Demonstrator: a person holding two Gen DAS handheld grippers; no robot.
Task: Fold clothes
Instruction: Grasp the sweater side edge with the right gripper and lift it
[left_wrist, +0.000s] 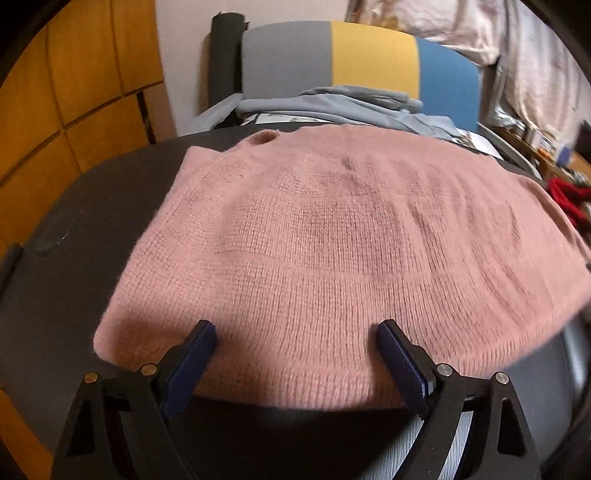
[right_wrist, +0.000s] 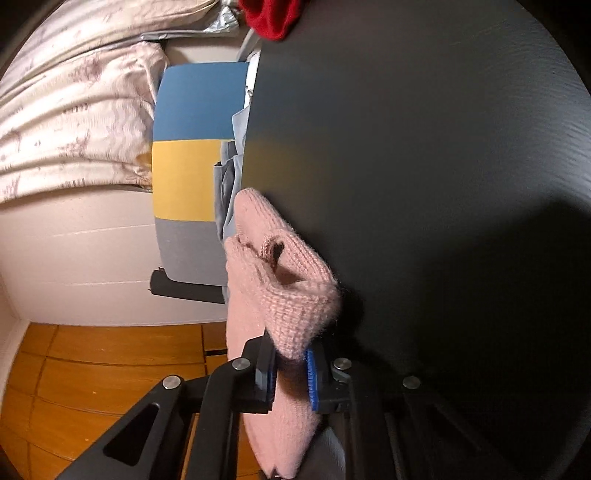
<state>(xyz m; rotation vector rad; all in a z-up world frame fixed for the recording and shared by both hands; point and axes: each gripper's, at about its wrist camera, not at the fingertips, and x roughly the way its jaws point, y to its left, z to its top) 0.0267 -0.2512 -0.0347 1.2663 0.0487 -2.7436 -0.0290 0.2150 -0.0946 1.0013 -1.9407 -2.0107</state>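
While spread flat over the dark round table (left_wrist: 92, 206), pink knit sweater (left_wrist: 332, 240) with near hem just at the table's near edge. Left gripper (left_wrist: 297, 332) spread wide above that hem, blue pads (left_wrist: 192, 354) apart, grasping nothing. Right gripper (right_wrist: 290, 365) clenched on a bunched fold of the sweater (right_wrist: 280, 295) at the table's edge. Beyond, at the far side: blue-grey garment (left_wrist: 332, 103), red cloth (left_wrist: 565, 195) far right.
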